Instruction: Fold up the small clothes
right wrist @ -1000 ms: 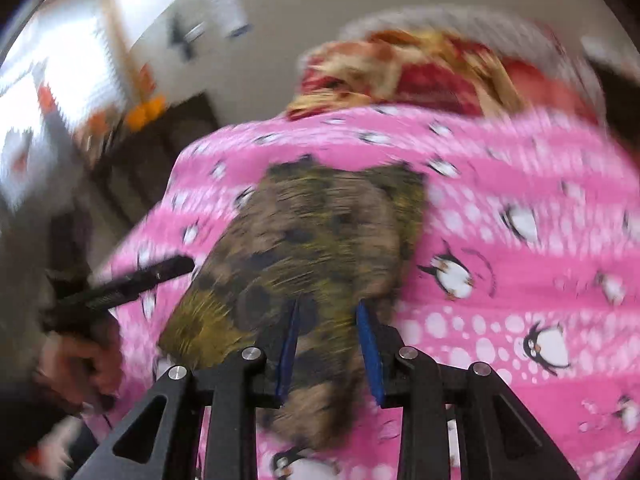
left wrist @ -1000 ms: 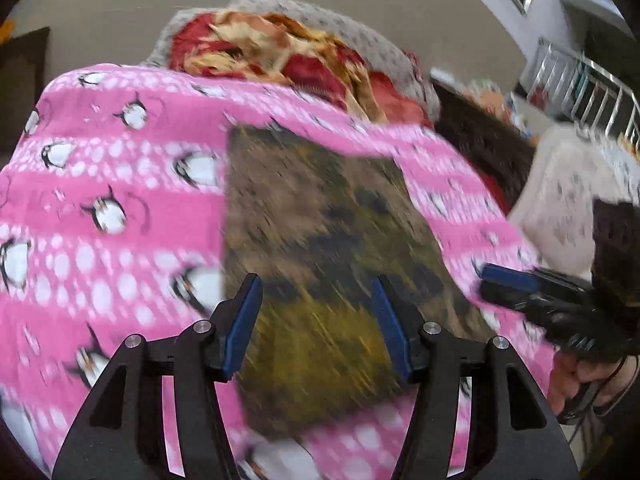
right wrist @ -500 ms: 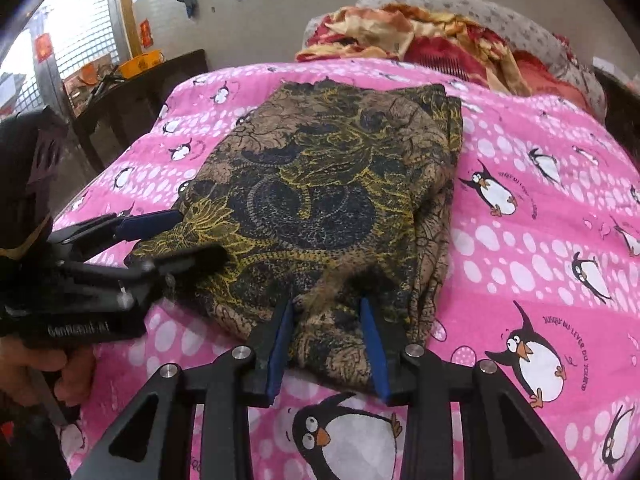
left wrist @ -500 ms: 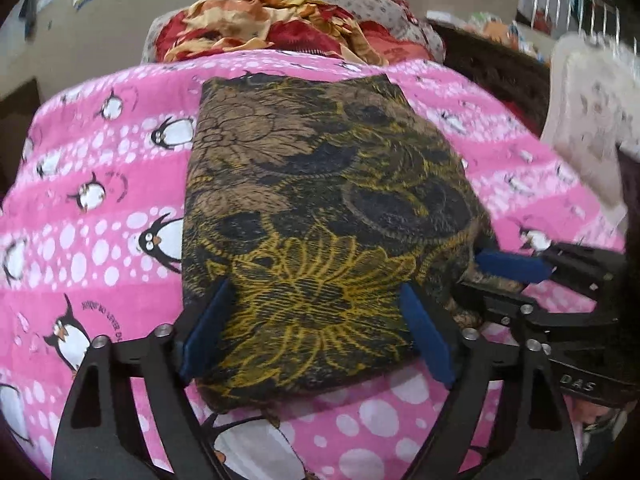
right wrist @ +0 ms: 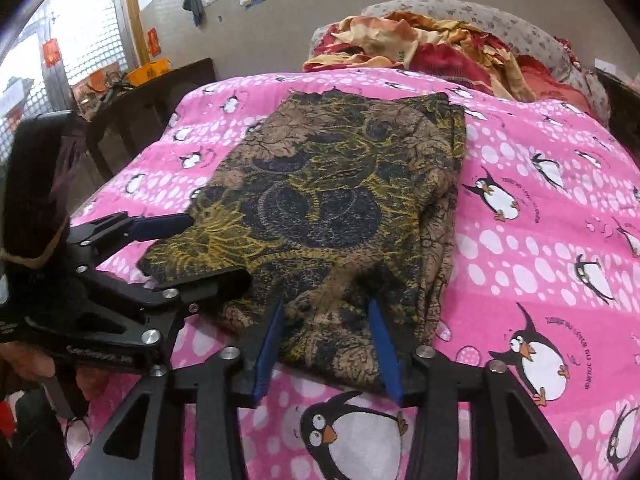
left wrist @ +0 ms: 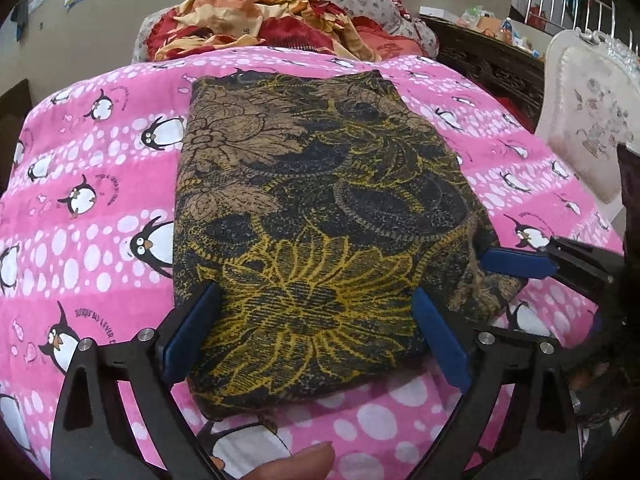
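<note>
A folded brown, black and yellow floral cloth (left wrist: 320,216) lies flat on the pink penguin blanket (left wrist: 88,240); it also shows in the right wrist view (right wrist: 332,208). My left gripper (left wrist: 316,328) is open wide, its blue pads straddling the cloth's near edge. My right gripper (right wrist: 326,328) is open over the cloth's near right corner, with cloth between its pads but not pinched. The right gripper shows at the right of the left wrist view (left wrist: 520,264), and the left gripper at the left of the right wrist view (right wrist: 192,248).
A heap of red and yellow bedding (left wrist: 280,24) lies at the far end of the bed. A white padded chair (left wrist: 588,128) stands at the right. Dark wooden furniture (right wrist: 148,108) stands to the left of the bed.
Both grippers have come down to the cloth's near edge. The right gripper's jaws have opened wider. The cloth lies flatter and still.
</note>
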`<state>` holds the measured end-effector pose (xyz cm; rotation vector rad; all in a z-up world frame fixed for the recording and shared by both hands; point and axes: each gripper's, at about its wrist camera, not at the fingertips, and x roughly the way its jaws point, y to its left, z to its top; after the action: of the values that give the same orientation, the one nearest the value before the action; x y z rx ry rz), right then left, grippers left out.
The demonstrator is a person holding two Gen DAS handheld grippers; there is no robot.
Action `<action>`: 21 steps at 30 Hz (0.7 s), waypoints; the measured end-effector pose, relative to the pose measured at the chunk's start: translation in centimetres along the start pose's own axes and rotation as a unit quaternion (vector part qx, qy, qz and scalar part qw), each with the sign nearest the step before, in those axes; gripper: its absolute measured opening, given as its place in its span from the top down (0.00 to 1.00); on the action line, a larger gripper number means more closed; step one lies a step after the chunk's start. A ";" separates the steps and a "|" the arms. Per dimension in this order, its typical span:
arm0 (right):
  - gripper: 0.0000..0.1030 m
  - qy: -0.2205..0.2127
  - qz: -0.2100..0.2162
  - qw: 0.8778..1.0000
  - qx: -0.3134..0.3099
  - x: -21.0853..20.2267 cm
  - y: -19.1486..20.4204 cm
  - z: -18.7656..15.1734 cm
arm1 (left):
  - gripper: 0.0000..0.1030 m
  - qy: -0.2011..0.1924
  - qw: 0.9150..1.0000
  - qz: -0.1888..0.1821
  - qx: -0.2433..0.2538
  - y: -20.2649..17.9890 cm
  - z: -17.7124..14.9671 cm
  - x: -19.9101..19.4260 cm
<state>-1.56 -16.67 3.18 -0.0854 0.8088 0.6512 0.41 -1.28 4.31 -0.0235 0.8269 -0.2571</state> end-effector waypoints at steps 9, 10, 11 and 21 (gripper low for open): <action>0.26 -0.005 0.020 1.000 0.013 0.0 -0.2 -0.3 | 0.05 -0.004 1.000 -0.016 -0.006 0.3 -0.1 -0.2; 0.25 -0.007 0.026 0.999 0.017 0.0 -0.3 -0.3 | 0.04 -0.005 1.000 -0.019 -0.008 0.3 -0.1 -0.2; 0.24 -0.010 0.031 0.999 0.019 0.0 -0.4 -0.3 | 0.04 -0.005 1.000 -0.021 -0.010 0.3 -0.1 -0.2; 0.10 0.031 0.009 0.999 -0.027 0.5 1.3 0.0 | 0.04 0.008 0.997 -0.039 -0.061 0.6 1.0 -1.8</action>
<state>-2.02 -15.41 3.10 -0.1473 0.8522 0.6897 0.12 -0.36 6.25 -0.1688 0.8575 -0.2812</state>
